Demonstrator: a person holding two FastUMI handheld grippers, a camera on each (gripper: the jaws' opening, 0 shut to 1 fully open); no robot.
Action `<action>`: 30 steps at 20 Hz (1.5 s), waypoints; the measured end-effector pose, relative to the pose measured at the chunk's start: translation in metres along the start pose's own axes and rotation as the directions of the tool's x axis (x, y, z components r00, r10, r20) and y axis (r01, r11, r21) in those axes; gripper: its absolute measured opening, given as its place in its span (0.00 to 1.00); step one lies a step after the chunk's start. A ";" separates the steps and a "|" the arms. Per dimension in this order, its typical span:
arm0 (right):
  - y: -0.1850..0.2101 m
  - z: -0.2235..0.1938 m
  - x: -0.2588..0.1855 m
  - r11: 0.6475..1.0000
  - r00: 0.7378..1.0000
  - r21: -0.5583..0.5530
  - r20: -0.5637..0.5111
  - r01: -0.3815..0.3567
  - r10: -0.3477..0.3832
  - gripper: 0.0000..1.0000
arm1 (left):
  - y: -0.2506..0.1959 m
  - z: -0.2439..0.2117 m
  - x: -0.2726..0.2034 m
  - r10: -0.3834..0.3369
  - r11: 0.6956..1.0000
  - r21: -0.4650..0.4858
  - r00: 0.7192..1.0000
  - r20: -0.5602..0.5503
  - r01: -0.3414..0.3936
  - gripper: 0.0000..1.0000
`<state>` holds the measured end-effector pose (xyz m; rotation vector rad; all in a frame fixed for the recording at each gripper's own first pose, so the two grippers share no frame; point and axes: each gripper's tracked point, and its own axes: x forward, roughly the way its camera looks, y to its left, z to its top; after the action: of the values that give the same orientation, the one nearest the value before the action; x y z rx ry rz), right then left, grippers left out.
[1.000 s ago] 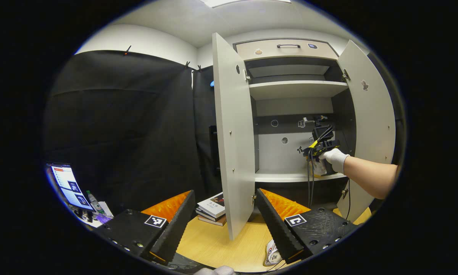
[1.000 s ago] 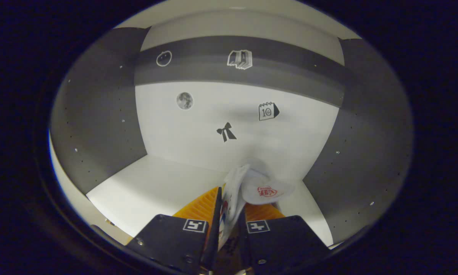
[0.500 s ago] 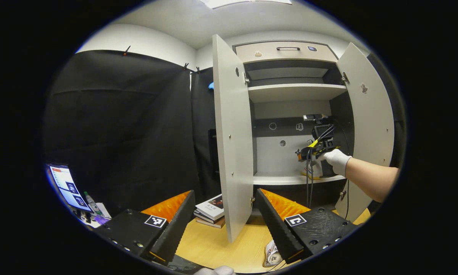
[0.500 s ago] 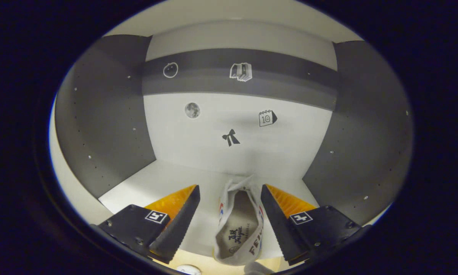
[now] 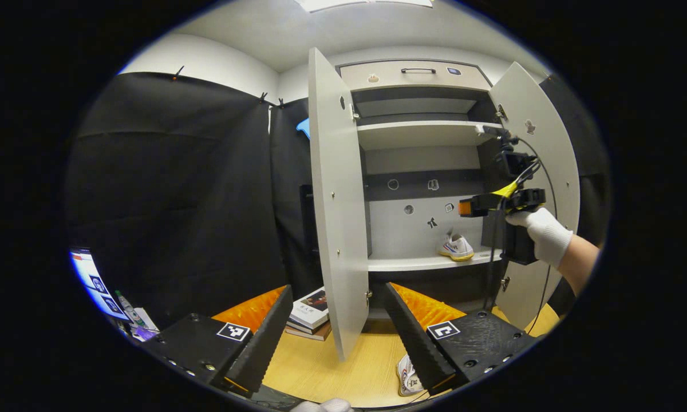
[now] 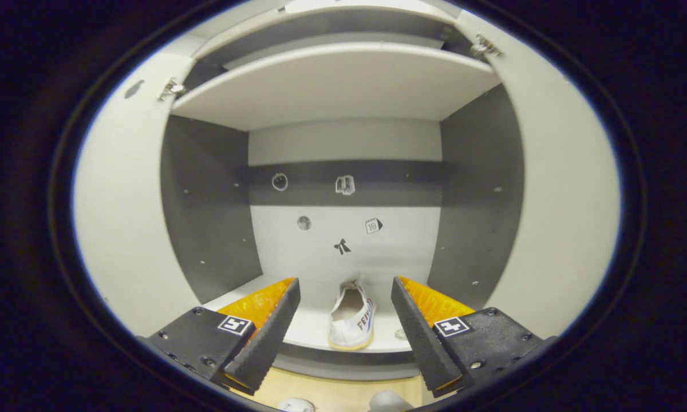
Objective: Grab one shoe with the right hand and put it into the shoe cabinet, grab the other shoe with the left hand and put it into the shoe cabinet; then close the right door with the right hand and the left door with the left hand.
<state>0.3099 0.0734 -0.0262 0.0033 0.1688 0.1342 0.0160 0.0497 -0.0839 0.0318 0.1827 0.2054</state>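
Right claw point(image 6: 346, 337) has let go and pulled back out of the shoe cabinet point(image 6: 343, 86); its fingers now stand wide apart, empty. A second ago they were clamped on the white shoe point(image 6: 352, 315), which now sits on the shelf point(image 6: 315, 329) straight ahead between them. Left claw point(image 5: 335, 337) stays apart, empty, low over the surface point(image 5: 320, 366); the other shoe point(image 5: 407, 377) lies just beside its right finger. Both doors open: left door point(image 5: 335, 217), right door point(image 5: 544, 166).
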 end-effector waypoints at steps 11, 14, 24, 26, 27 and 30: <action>-0.065 -0.044 -0.215 0.996 0.990 0.022 0.103 0.090 -0.092 1.00 | -0.067 -0.107 -0.001 -0.217 0.976 -0.005 0.969 -0.120 0.218 0.96; -0.078 -0.062 -0.242 0.992 0.990 0.043 0.066 0.119 -0.121 1.00 | -0.092 -0.170 -0.003 -0.267 0.961 0.013 0.940 -0.211 0.275 0.97; -0.097 -0.093 -0.280 0.981 0.980 -0.021 -0.033 0.194 -0.195 1.00 | -0.148 -0.345 0.012 -0.316 0.928 0.023 0.816 -0.484 0.373 0.97; -0.094 -0.093 -0.280 0.981 0.980 -0.021 -0.043 0.192 -0.192 1.00 | -0.156 -0.365 0.026 -0.311 0.922 0.045 0.807 -0.502 0.383 0.97; -0.094 -0.096 -0.281 0.981 0.979 -0.021 -0.053 0.195 -0.196 1.00 | -0.159 -0.374 0.035 -0.304 0.921 0.054 0.800 -0.517 0.385 0.98; -0.094 -0.097 -0.279 0.980 0.978 -0.019 -0.069 0.198 -0.199 1.00 | -0.164 -0.384 0.060 -0.300 0.920 0.058 0.793 -0.530 0.387 0.95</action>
<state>0.0337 -0.0581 -0.0763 -0.0299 0.2378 -0.0644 0.0360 -0.0938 -0.4805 0.1072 0.7375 -0.1787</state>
